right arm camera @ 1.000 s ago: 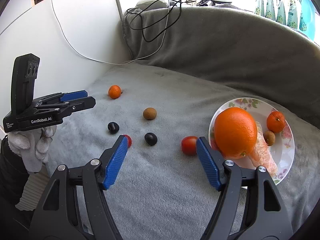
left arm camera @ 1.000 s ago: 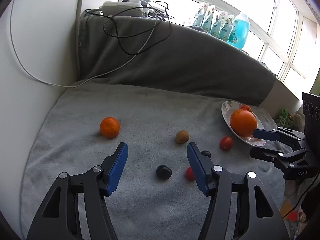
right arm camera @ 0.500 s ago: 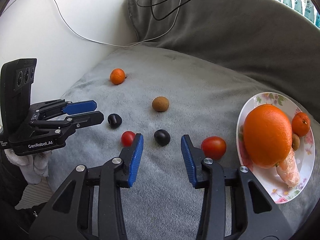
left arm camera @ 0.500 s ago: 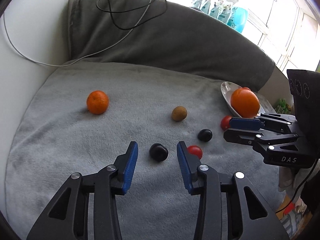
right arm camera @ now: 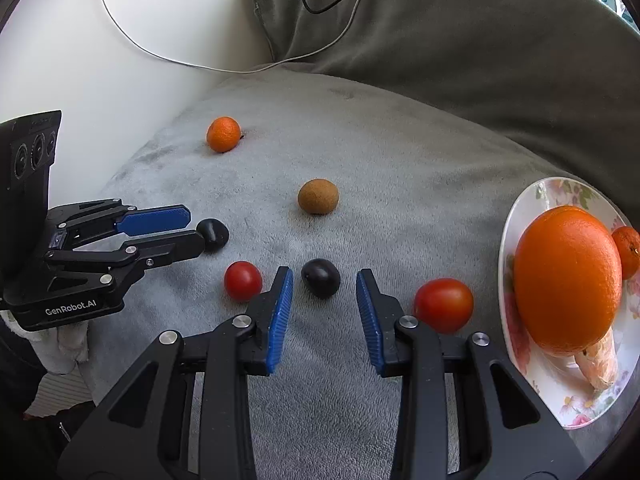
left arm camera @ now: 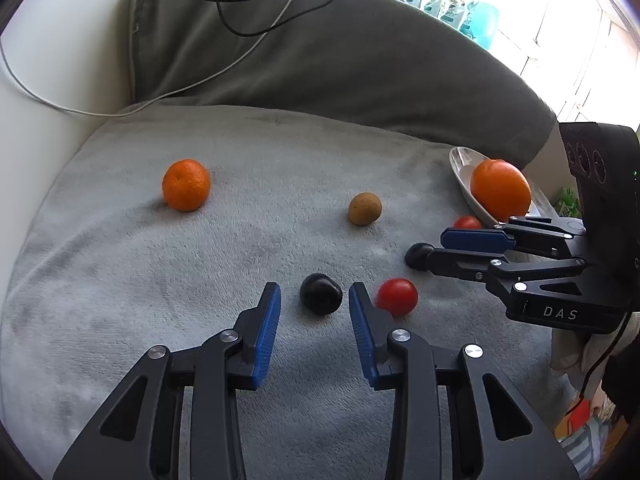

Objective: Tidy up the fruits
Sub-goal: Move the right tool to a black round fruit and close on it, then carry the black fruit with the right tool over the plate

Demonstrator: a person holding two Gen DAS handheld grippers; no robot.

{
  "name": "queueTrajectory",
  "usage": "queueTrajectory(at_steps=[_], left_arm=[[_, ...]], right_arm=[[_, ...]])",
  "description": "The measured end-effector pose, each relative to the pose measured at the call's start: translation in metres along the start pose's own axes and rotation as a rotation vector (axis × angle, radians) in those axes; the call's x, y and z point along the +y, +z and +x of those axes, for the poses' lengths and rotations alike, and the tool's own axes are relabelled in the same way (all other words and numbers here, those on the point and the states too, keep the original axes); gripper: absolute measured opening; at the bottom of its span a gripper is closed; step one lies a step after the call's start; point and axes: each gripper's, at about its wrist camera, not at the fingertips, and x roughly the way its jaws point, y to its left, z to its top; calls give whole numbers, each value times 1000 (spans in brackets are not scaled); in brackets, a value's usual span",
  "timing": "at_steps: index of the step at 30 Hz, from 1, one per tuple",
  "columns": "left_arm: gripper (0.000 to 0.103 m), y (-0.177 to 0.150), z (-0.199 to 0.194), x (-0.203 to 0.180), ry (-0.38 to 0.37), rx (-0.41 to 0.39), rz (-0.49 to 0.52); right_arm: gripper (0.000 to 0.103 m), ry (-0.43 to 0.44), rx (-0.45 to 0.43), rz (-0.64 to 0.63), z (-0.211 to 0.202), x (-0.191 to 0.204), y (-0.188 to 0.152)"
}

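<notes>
In the left wrist view a dark plum [left arm camera: 321, 299] lies on the grey blanket between the tips of my left gripper [left arm camera: 314, 296]. Its jaws are closing, and a gap still shows beside the fruit. A second dark plum [right arm camera: 321, 278] sits between the tips of my right gripper [right arm camera: 324, 280], whose jaws are also closing without touching it. A small red tomato [left arm camera: 397, 297] lies between the two plums. On the flowered plate [right arm camera: 532, 200] at the right rest a big orange [right arm camera: 568, 276] and a small mandarin [right arm camera: 628, 252].
A mandarin [left arm camera: 186, 185], a brown kiwi [left arm camera: 364, 209] and a larger tomato [right arm camera: 443, 305] lie loose on the blanket [left arm camera: 120, 280]. A wrapped orange piece [right arm camera: 600, 364] lies on the plate. A grey cushion with cables [left arm camera: 260, 20] rises behind, and a white wall stands at the left.
Both grippers have sunk toward the blanket and come up to the dark plums. Their jaws have narrowed a good deal around them.
</notes>
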Motion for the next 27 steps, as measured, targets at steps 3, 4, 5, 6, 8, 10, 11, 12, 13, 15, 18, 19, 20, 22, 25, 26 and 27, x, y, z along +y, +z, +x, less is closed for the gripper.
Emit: queueTrajectory(at_steps=[3,4,5,6,8,10,11,12,13,15,18,19,20,22,25,26,27], left_arm=[[33,-1,3,0,1,6,2],[32,-1,4,0,1,8,3],[31,-1,5,0,2,9,5],[31,-1,6,0,2,10,6],[31,-1,7,0,1,13,6],[31,-1,9,0,3,15,9],[30,0,10,-1,3,17,10],[30,0,11,-1,4,19,12],[28,0,12,-2,4,20,15],[26,-1,12,-3,3,21,21],[22,-1,12,-5,5,18,28],[22,-1,12,-5,7,17,29],[22,-1,12,-5,8,17,30],[21,-2,12,-6,11,14,33],[21,-2,13,-7,13,11,32],[21,-2,11,-7,12,8,31],[21,-2,10,-7,13,4,31]], right_arm=[[34,-1,8,-4,4,0,1],[33,-1,10,-5,5,0,1],[31,0,13,-6,6,0,1],[29,1,15,-8,7,0,1],[29,1,17,-9,8,1,1],[29,-1,17,-14,8,2,1],[28,-3,18,-16,8,3,1],[28,-6,19,-18,9,3,1],[28,-8,20,-18,9,3,1],[27,-8,22,-19,10,3,1],[23,-11,22,-25,11,5,0],[23,-17,20,-31,10,6,0],[23,-21,19,-37,10,7,0],[23,-22,18,-41,10,8,0],[22,-20,12,-37,9,8,1],[22,-19,9,-36,7,8,1],[22,-20,5,-36,6,8,1]])
